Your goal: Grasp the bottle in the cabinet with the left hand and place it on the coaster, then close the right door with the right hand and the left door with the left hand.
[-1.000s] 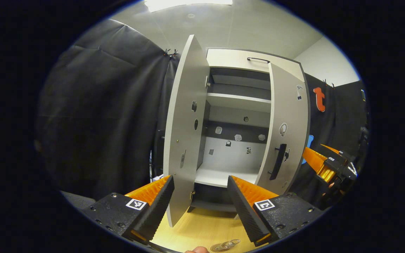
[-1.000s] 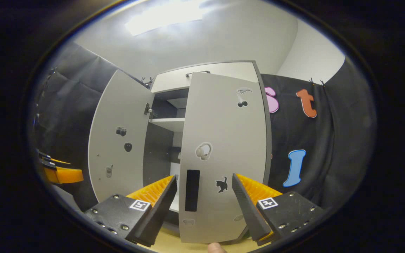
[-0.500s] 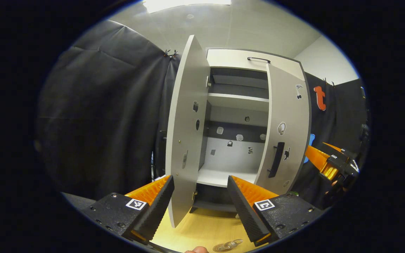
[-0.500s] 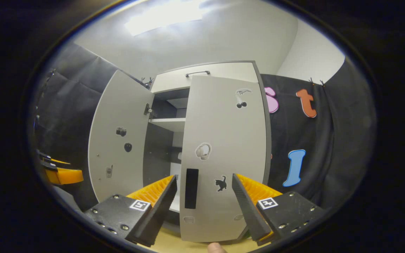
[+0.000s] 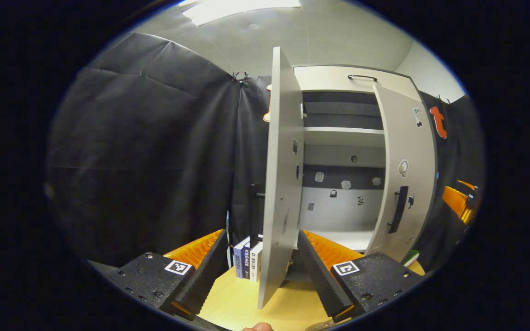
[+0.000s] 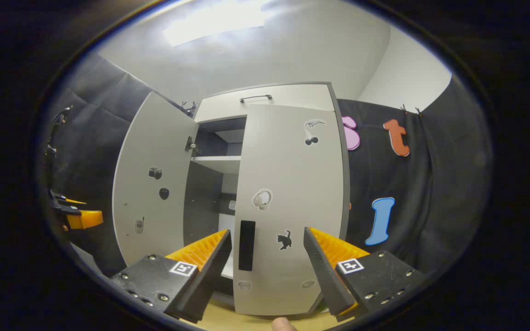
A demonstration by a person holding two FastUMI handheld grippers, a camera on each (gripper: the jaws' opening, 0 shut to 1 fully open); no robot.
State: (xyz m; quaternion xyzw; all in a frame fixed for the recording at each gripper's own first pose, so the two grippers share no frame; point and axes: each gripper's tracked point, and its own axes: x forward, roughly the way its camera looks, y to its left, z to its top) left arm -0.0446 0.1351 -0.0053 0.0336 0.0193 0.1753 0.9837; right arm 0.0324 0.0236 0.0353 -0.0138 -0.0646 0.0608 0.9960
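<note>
Black cloth walls the booth around a grey cabinet (image 5: 338,78) standing on a pale wooden tabletop (image 5: 246,301).

Seen from the left gripper view, the left gripper (image 5: 262,264) has its 2 fingers spread wide and holds nothing. The left door (image 5: 279,184) stands nearly edge-on between them, its lower edge in the gap; I cannot tell whether either finger touches it. Just left of that door, a few books (image 5: 248,263) stand upright on the tabletop. Farther right, the right door (image 5: 405,174) is partly open, with the right gripper (image 5: 459,203) beyond it.

From the right gripper view, the right gripper (image 6: 267,262) is likewise wide open and empty, facing the right door, whose dark handle (image 6: 246,245) sits between the fingers. The left door hangs wide open, with the left gripper (image 6: 78,216) at far left.
</note>
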